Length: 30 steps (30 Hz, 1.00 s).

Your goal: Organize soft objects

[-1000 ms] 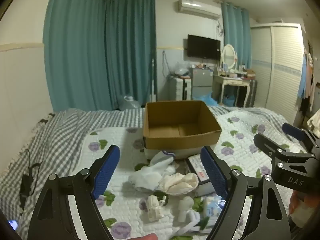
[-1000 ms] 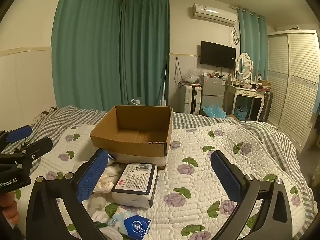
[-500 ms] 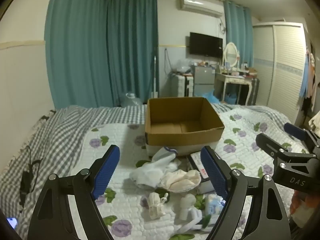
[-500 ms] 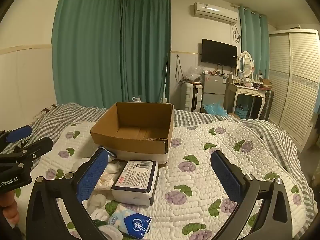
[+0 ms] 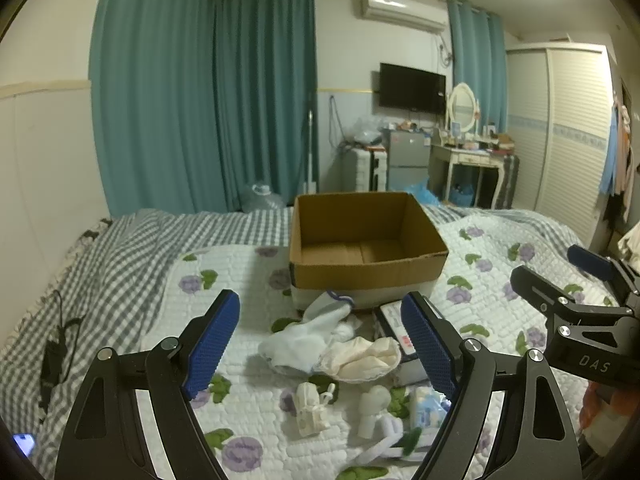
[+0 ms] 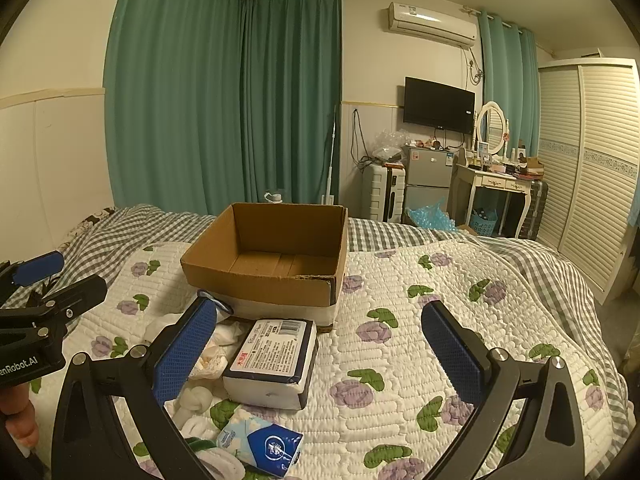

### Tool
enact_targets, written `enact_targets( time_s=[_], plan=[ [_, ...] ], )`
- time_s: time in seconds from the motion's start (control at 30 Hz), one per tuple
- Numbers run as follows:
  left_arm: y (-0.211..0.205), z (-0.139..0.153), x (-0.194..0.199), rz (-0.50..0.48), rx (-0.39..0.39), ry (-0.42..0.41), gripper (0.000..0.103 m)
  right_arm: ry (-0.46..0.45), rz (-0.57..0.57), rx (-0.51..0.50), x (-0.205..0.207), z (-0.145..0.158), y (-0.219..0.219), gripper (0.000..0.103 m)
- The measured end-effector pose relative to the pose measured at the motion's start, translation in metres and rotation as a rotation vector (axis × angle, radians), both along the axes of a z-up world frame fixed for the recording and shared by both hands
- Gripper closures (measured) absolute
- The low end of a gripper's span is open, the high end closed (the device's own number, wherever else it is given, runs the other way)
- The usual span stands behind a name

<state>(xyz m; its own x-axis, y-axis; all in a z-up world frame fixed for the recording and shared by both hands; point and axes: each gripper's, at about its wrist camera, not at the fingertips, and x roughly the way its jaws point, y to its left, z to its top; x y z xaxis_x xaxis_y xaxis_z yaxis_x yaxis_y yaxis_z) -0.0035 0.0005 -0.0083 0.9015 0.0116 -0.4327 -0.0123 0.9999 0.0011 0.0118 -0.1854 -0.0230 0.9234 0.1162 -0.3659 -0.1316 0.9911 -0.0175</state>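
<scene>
Soft things are lying in a loose pile on the flowered quilt (image 5: 500, 280), just in front of the cardboard box (image 5: 366, 248), which is sitting open and looking bare inside. A white sock (image 5: 304, 338) and a cream cloth (image 5: 362, 358) are sitting at the pile's middle, the sock's long axis running up toward the box; a tissue pack (image 6: 272, 354) is lying just beside them on the right, a small blue packet (image 6: 260, 442) nearer the camera. Ahead of and between the spread fingers of the left gripper (image 5: 320, 344) the pile is lying, so that hand is probably the better placed. The right gripper (image 6: 320, 354) is hanging wide open too, holding nothing, with the pile sitting off its left finger (image 6: 182, 350)
</scene>
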Motion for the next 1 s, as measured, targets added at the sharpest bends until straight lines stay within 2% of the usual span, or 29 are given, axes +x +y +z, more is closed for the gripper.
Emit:
enact_targets(
  time_s=[1.0],
  plan=[
    [-0.0027,-0.0005,0.0005,0.002,0.003,0.005,0.019,0.004,0.001,-0.002,0.0012,-0.0011,0.001,0.0]
  ],
)
